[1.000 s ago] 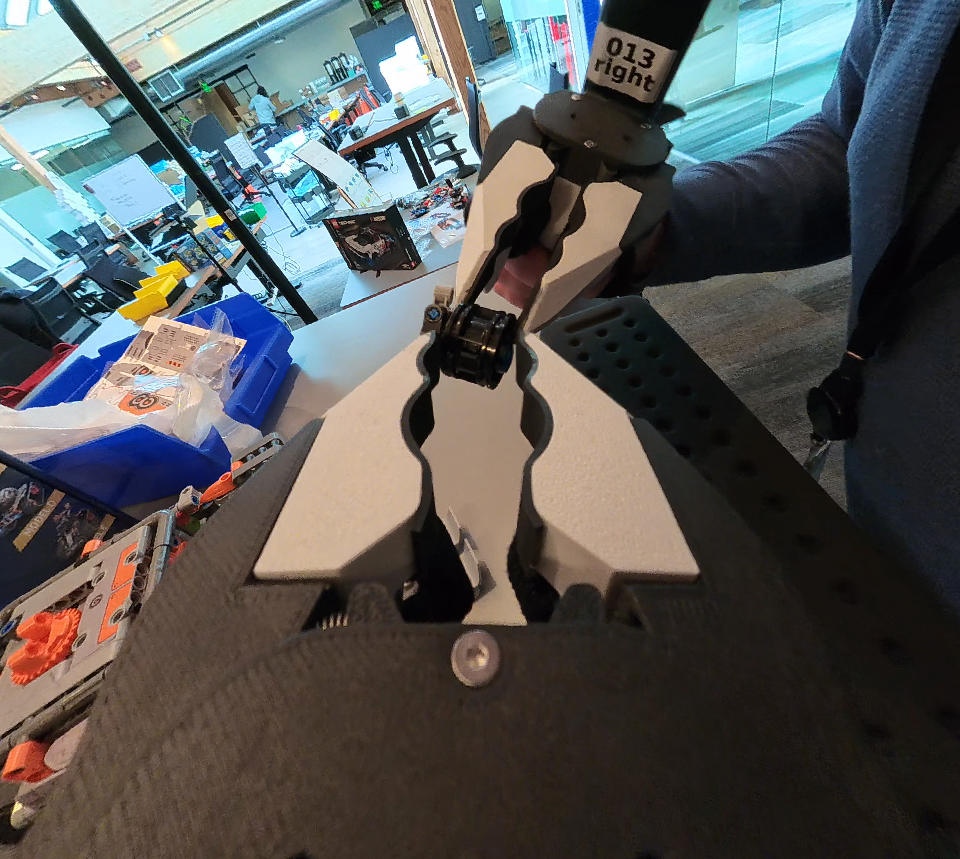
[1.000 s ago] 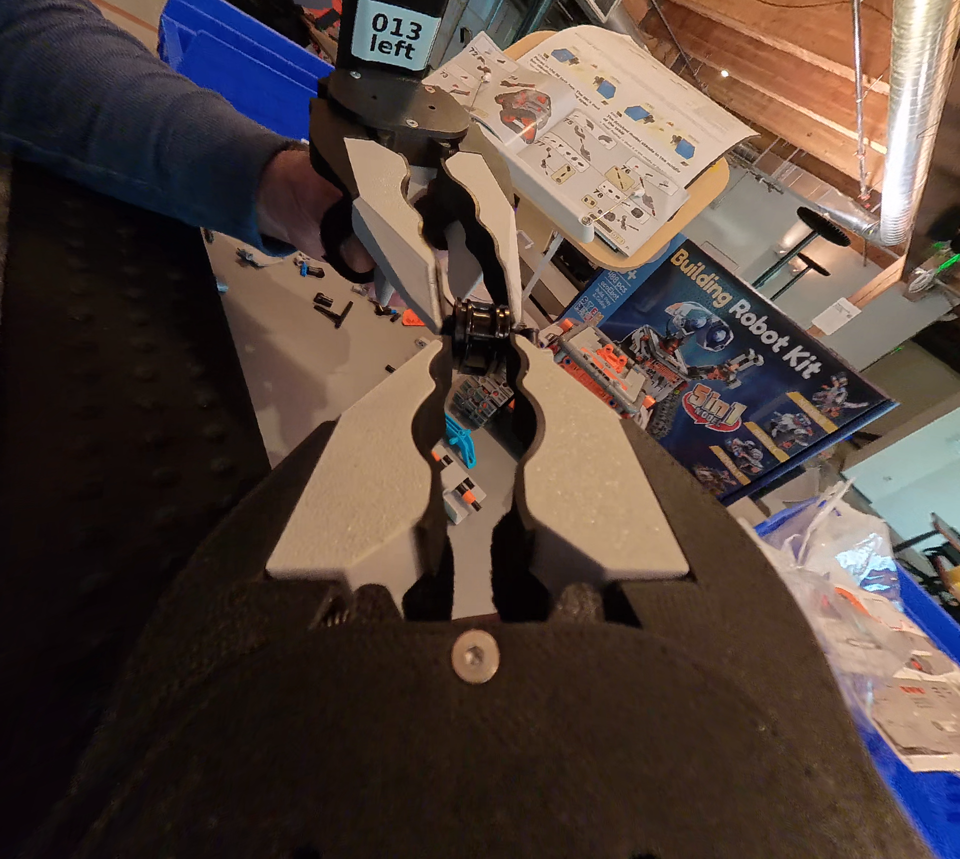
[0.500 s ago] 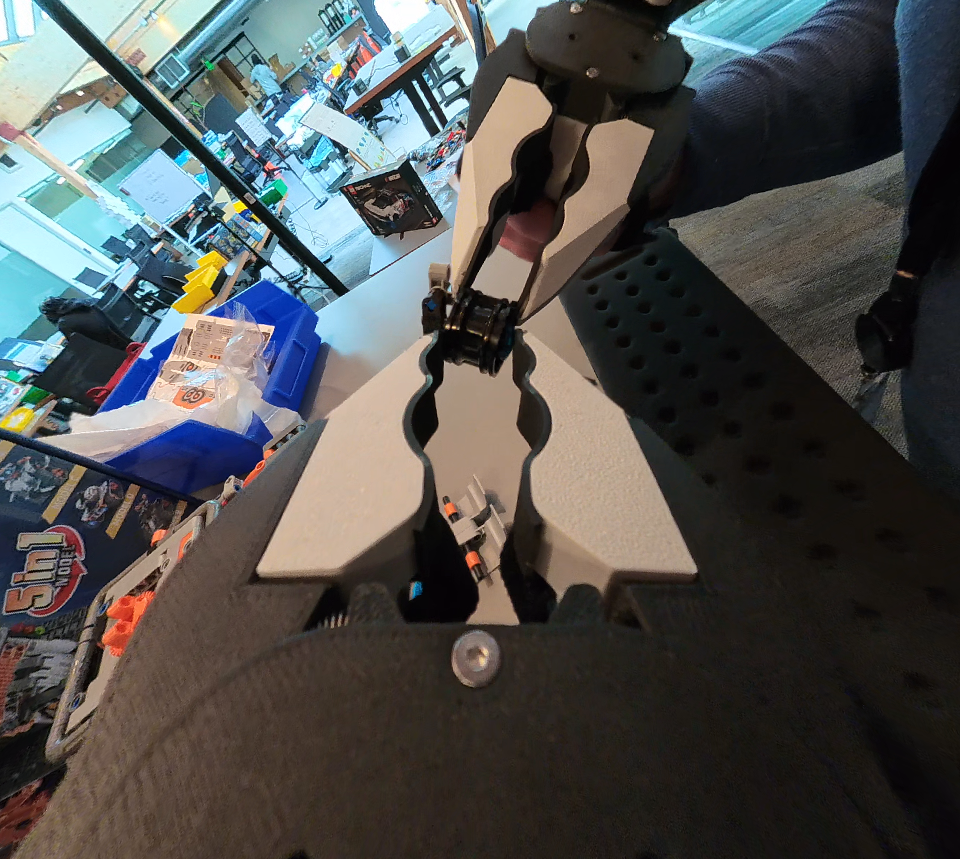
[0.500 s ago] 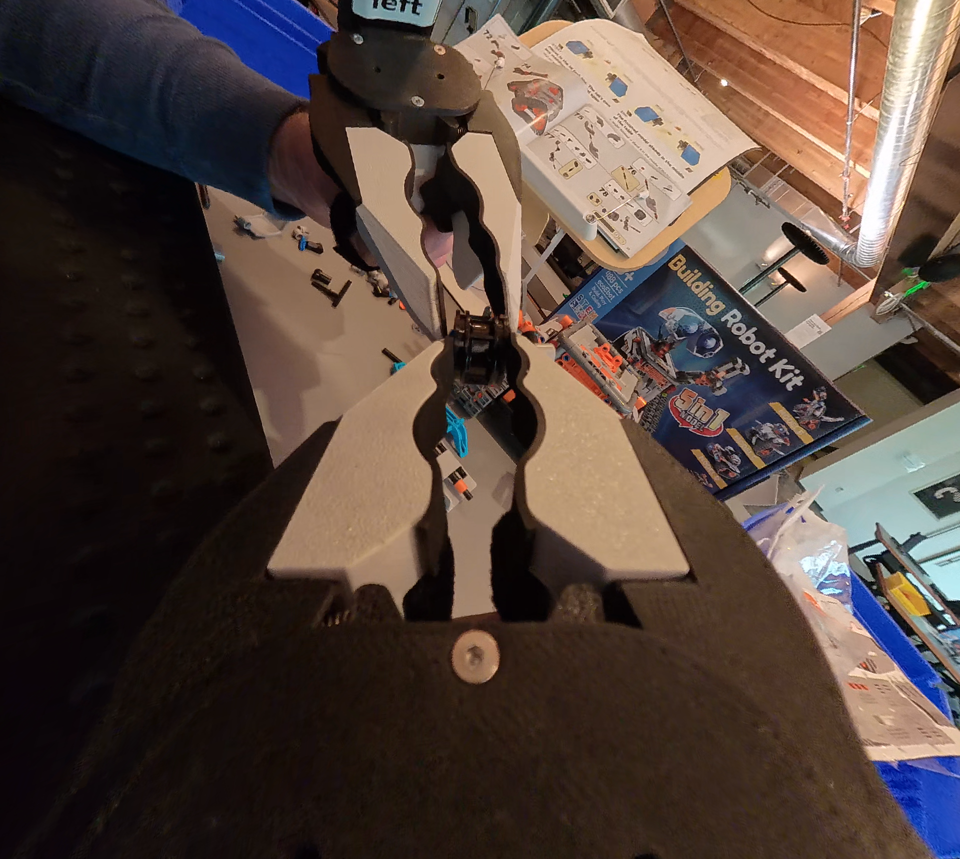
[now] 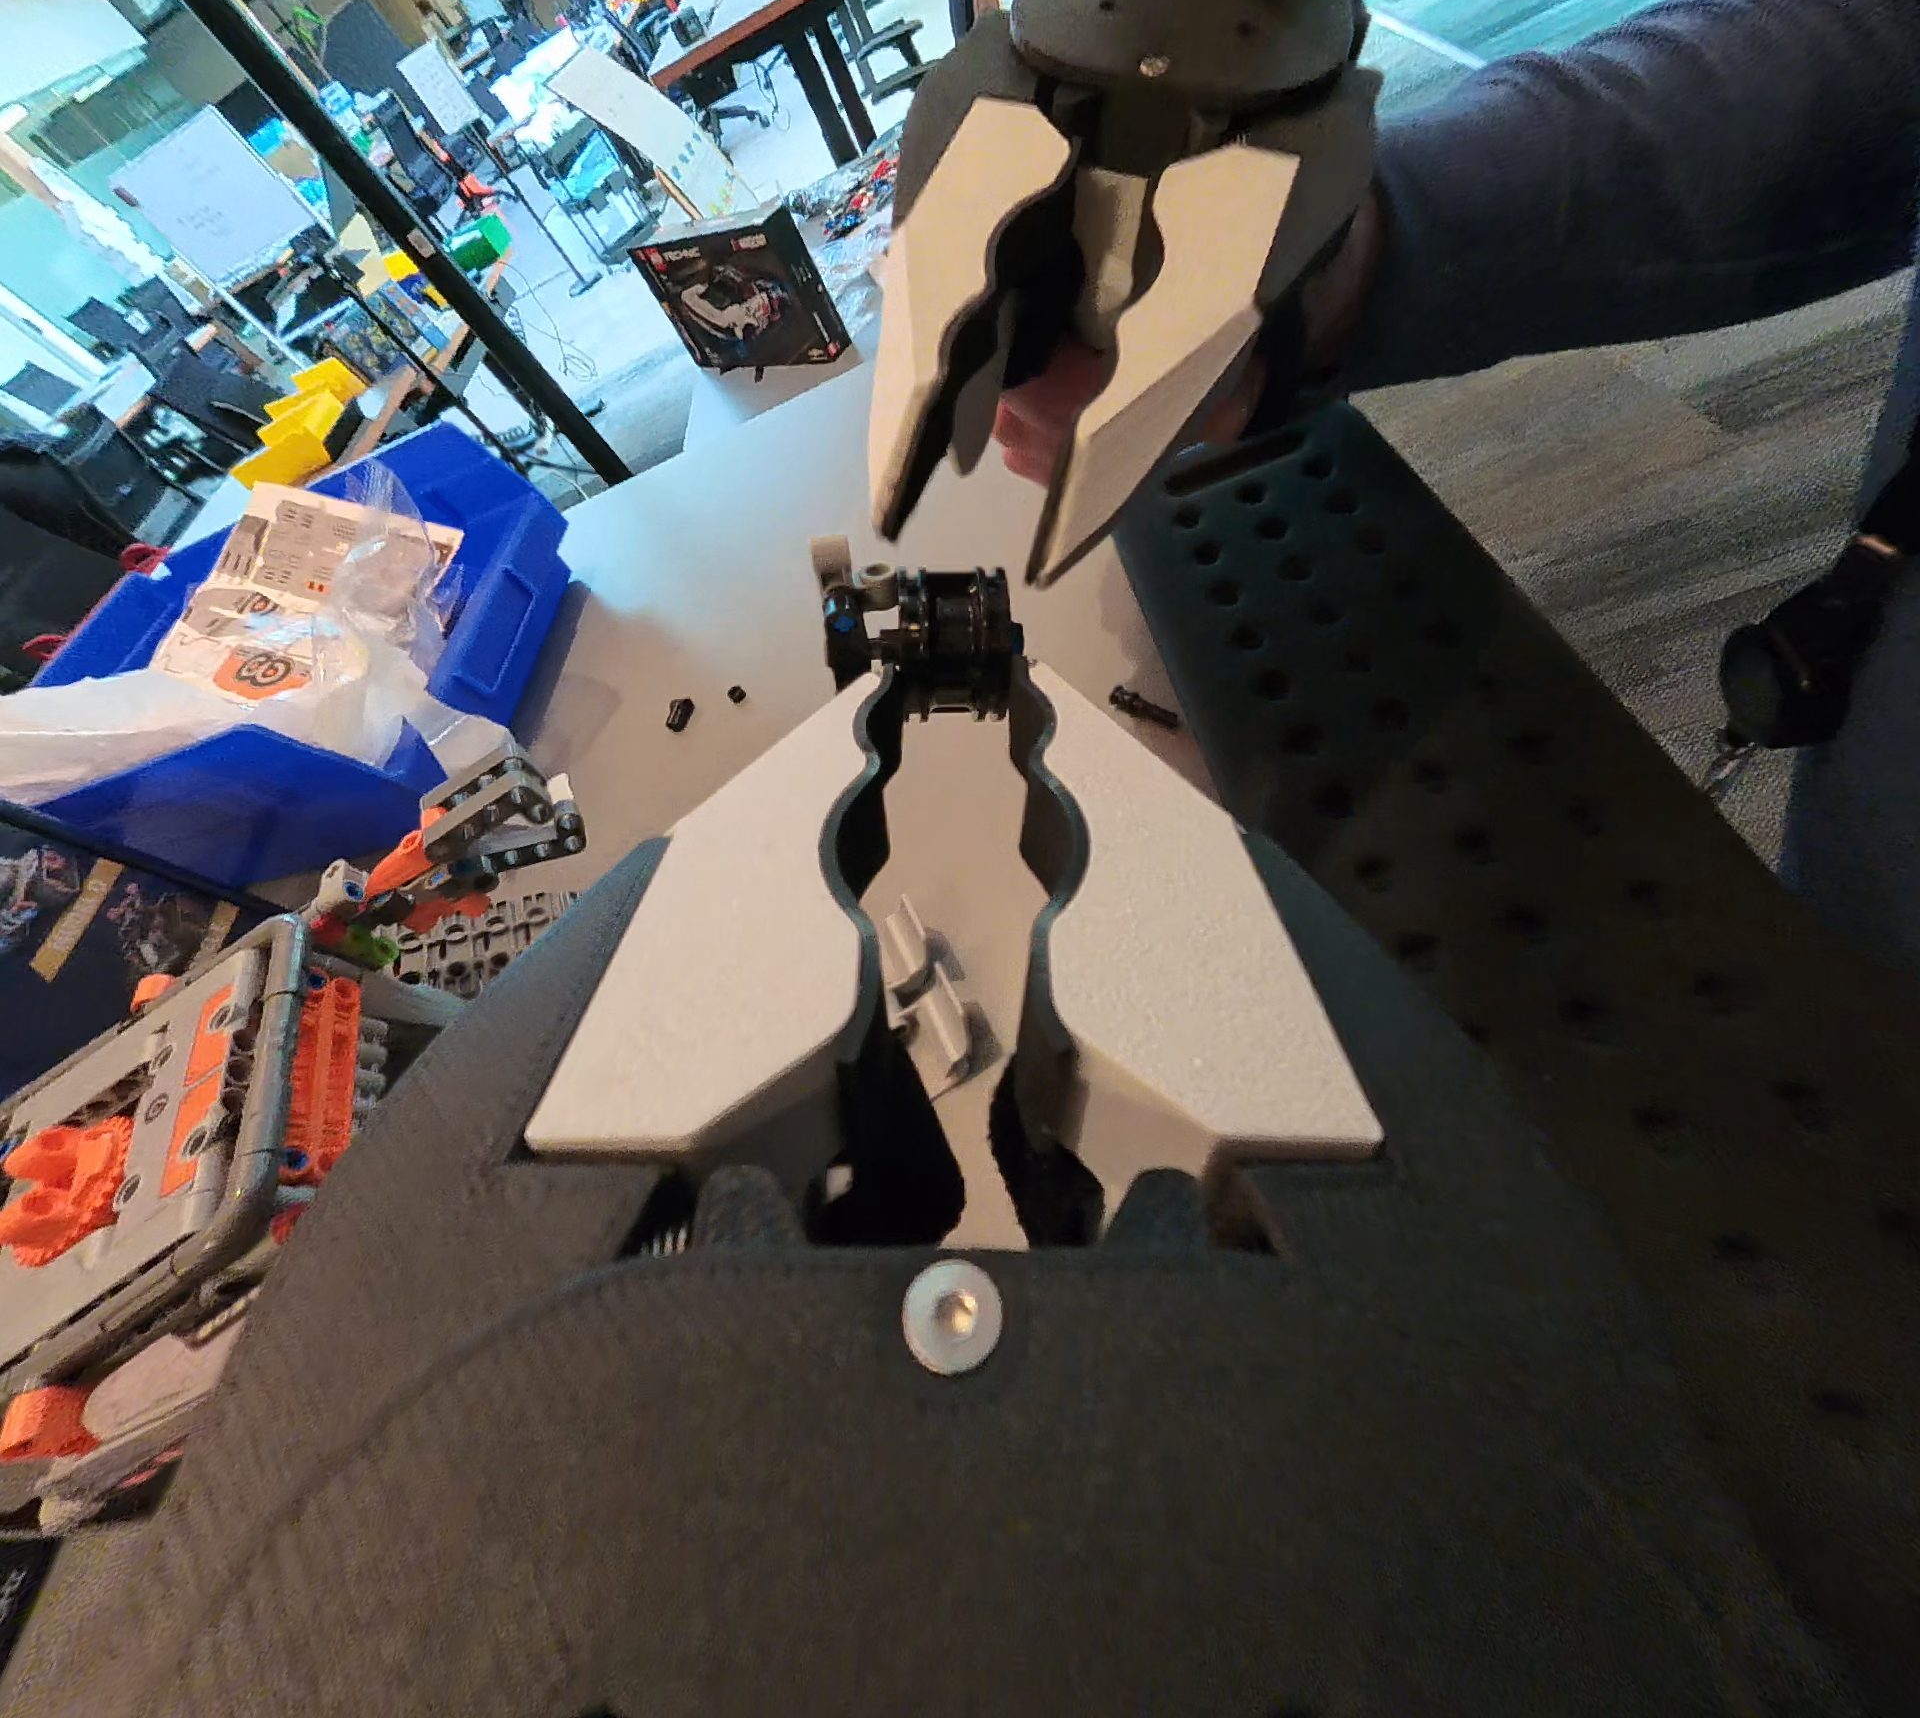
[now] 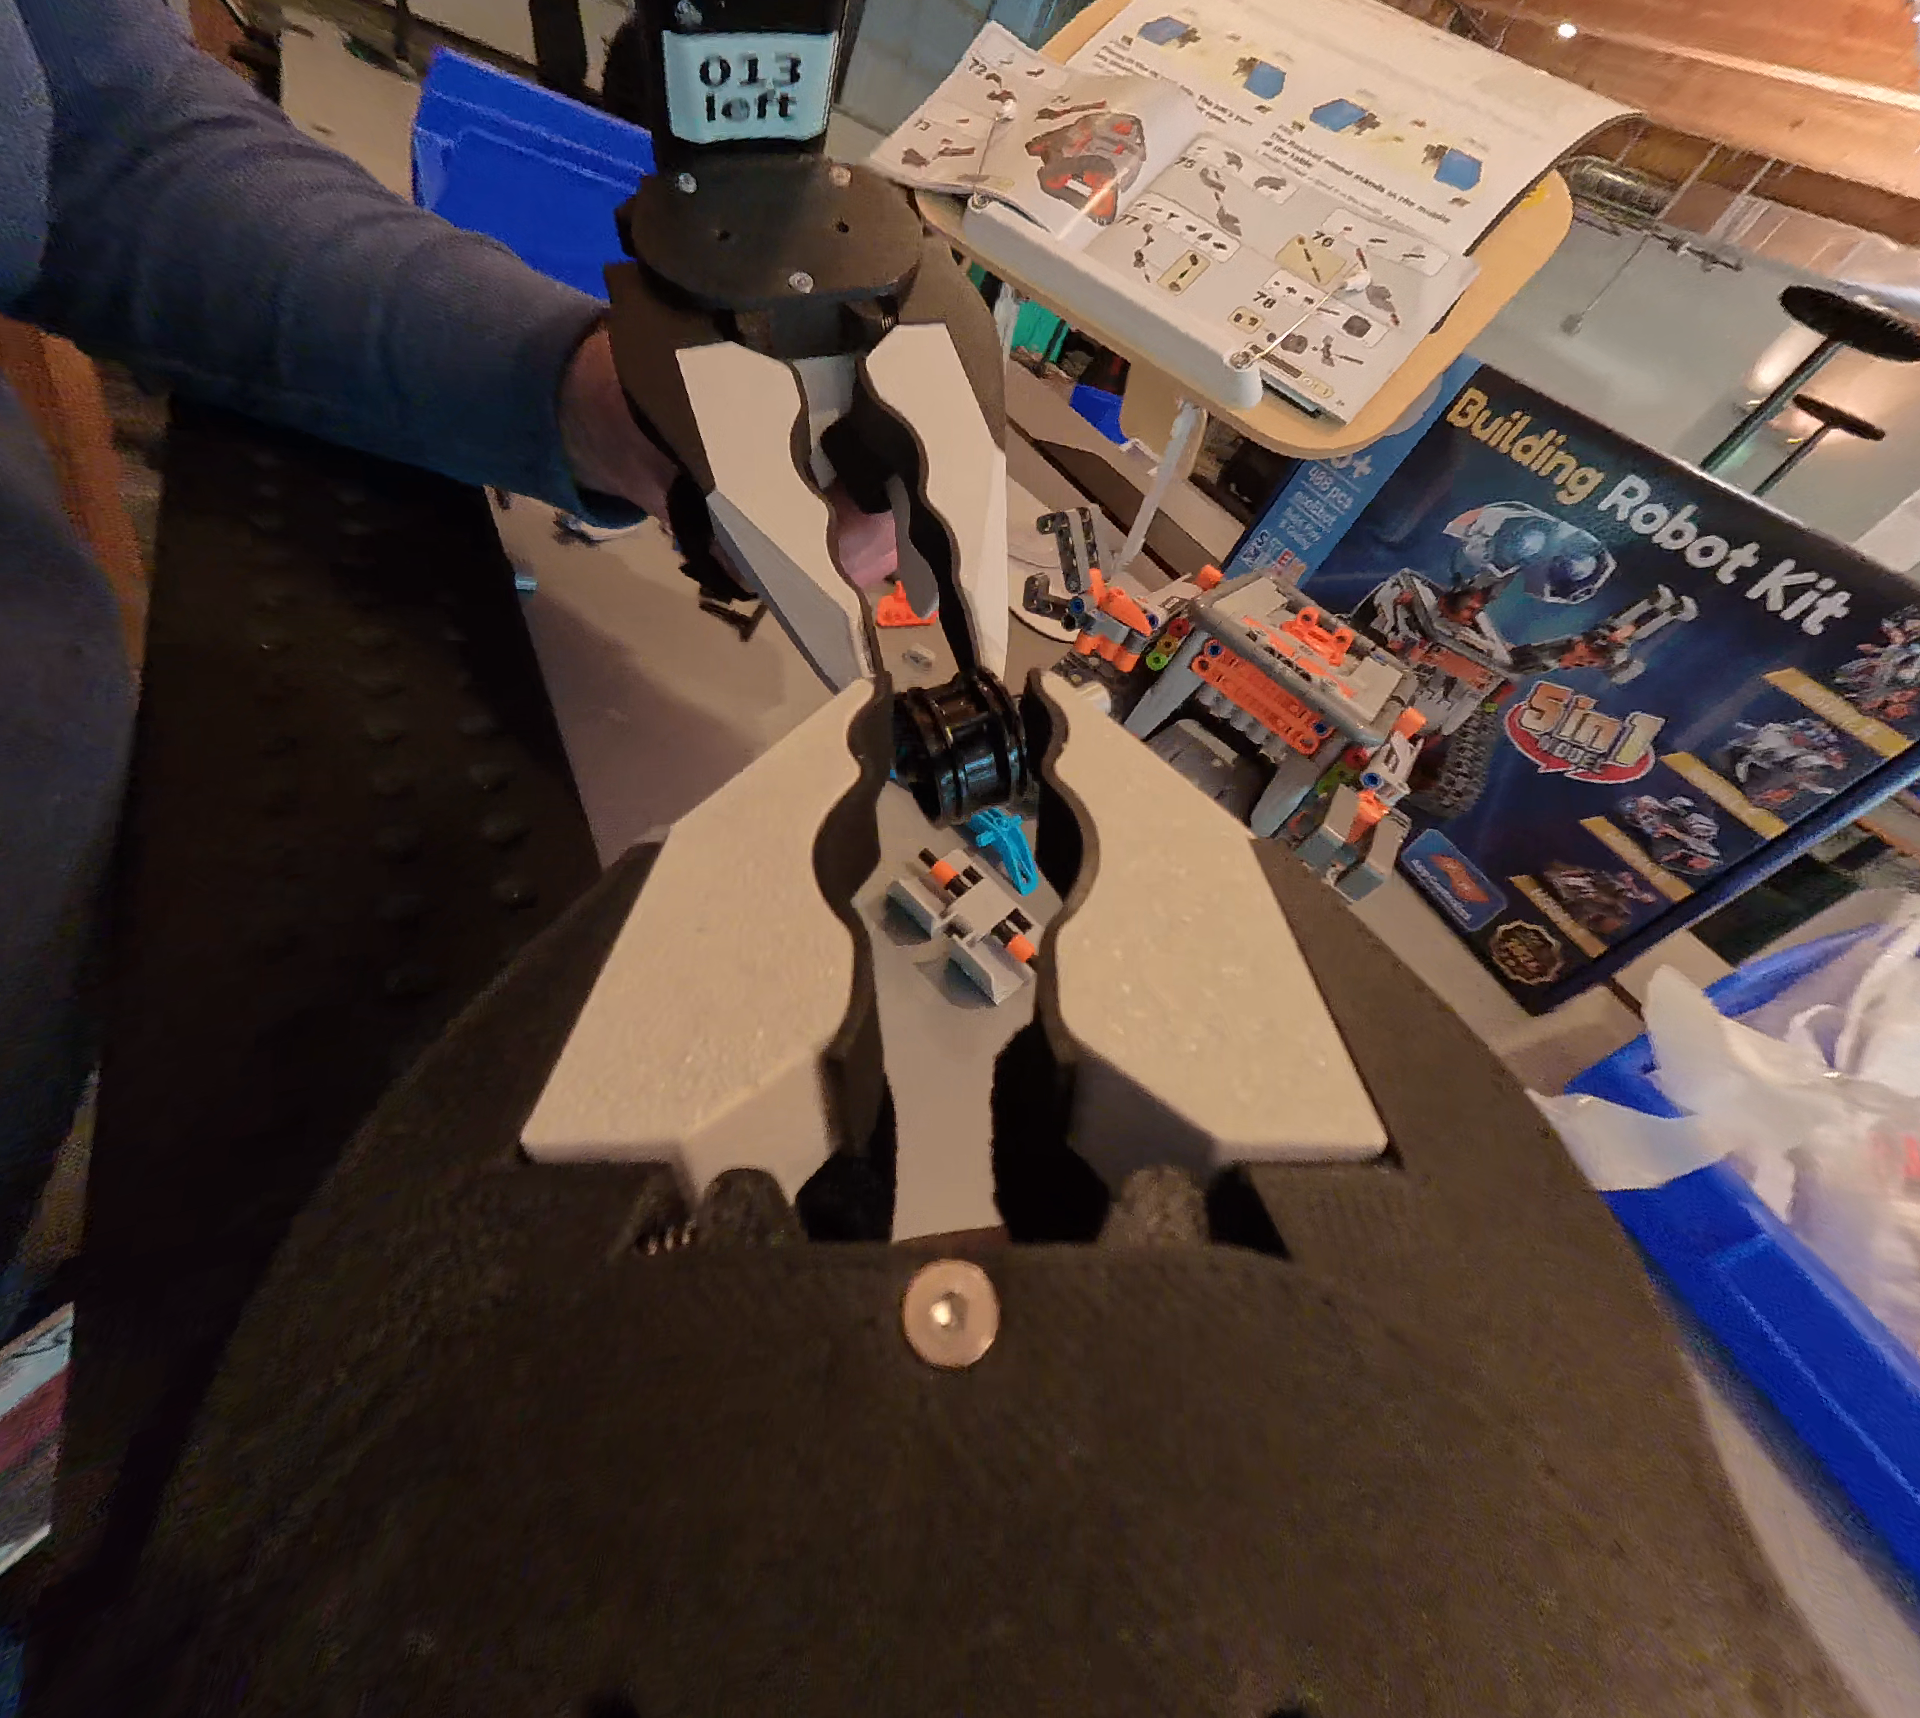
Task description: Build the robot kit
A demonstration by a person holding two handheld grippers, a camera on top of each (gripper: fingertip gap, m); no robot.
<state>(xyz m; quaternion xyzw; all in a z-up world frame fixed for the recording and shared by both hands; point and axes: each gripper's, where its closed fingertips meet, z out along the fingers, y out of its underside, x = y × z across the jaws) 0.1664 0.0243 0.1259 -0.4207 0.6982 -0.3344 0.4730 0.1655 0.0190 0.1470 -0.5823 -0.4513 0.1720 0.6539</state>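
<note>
Here, black wheel (image 5: 951,634) in left gripper (image 5: 948,683).

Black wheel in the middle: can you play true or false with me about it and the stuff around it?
1. The left tool is pinching the small black plastic wheel. True.
2. The right tool is squeezed shut on the wheel. False: its jaws stand open, with the tips just above the wheel.
3. The blue plastic bin has clear plastic bags in it. True.
4. The open paper instruction booklet lies flat on the table. False: it rests on a raised, tilted pale stand.
</note>
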